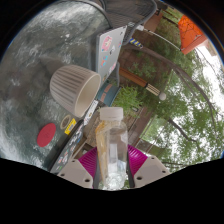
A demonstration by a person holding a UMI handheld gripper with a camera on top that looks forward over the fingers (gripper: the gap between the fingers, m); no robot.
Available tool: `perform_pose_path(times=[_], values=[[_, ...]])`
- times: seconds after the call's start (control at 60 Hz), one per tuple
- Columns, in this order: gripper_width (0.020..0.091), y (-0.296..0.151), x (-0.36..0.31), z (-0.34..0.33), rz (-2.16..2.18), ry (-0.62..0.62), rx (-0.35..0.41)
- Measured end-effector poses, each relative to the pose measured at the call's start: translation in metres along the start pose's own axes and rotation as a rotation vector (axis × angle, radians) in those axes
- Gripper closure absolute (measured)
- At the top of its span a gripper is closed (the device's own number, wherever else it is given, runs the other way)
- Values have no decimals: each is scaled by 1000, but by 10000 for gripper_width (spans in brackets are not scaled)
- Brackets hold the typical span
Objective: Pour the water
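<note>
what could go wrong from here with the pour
The bottle is held in the tool and its white cap looks still on, so tipping it now would likely pour nothing. The white cup appears tilted, its opening facing the bottle, so water may run back out. A red lid and other small items lie nearby and could get wet.

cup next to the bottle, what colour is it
Off-white, ribbed cup, seen in the gripper view.

Clear, glossy plastic bottle (112,150) with a white cap stands between matt magenta pads (92,160) of the gripper (112,172). Beside it, a ribbed, matt cream cup (74,88) rests on a mottled grey, stone-like tabletop (40,55)
</note>
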State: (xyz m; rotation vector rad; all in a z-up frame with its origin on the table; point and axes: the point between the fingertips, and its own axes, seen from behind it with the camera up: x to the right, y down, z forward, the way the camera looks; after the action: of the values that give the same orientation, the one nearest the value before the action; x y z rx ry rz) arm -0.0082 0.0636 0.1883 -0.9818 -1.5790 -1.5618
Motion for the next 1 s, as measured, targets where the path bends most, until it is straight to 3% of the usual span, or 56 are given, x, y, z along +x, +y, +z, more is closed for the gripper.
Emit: perform_pose_path(times=[0.1,0.117,0.15,0.167,0.183,0.25,0.267,0.283,0.433,0.55,0.617,0.7,0.783,0.867,1.0], values=[[694,-16,3,4,-315,54,32],[695,-23,3,-8,-354,81,10],[695,-23,4,5,-393,62,52],[695,-26,1,-13,-405,83,21],[695,-25,1,7,-404,54,55],[693,-26,-3,4,-402,43,60],[694,-27,-10,-23,-403,76,28],[694,-26,-2,-1,-402,51,65],[693,-29,6,6,-314,70,93],[693,-4,36,0,212,105,57],[693,7,41,-9,743,76,90],[692,29,27,-6,1345,56,69],[692,27,-5,7,1809,-16,103],[693,17,-50,20,2055,-87,94],[693,19,-88,34,2096,-107,76]])
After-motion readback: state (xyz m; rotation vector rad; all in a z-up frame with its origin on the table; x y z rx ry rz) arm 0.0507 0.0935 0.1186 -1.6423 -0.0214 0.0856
